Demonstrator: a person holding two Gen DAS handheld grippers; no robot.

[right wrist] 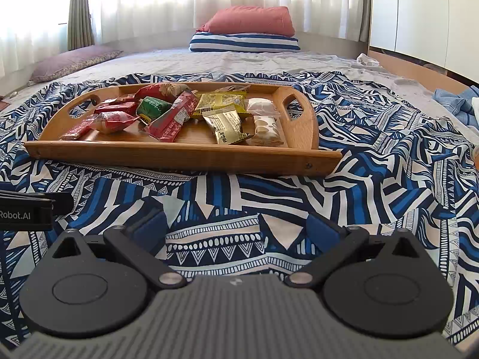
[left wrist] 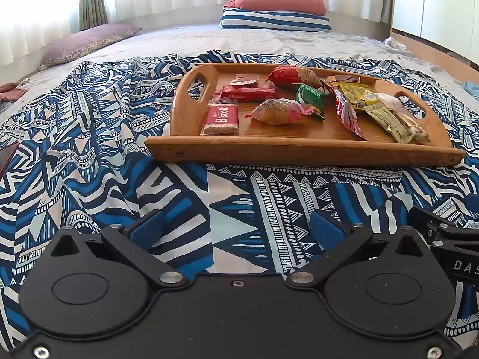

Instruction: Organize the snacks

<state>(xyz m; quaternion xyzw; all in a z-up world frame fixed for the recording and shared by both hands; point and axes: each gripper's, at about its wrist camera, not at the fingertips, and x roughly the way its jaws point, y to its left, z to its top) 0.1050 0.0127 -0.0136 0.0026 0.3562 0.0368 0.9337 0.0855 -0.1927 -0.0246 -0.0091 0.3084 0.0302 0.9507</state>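
Snacks gathered in a wooden tray [left wrist: 299, 149] on a patterned blue cloth [left wrist: 89, 164] spread over the bed, likely to keep loose packets together on the soft surface. Near the tray's left handle: a red biscuit packet [left wrist: 222, 119] and a longer red bar [left wrist: 250, 93], lying flat and apart. Toward the right handle: a jumble of a green packet [left wrist: 310, 95], a yellow packet [left wrist: 356, 95] and a pale nut bar [left wrist: 389, 122], overlapping one another and probably not yet sorted. At the middle, a rounded pink-wrapped bun [left wrist: 277, 111], alone.

Left gripper [left wrist: 236, 227] held low over the cloth, short of the tray's near edge, fingers spread wide, empty, touching no snack. Right gripper [right wrist: 236, 227] likewise: spread wide, nothing between the fingers, short of the near edge.
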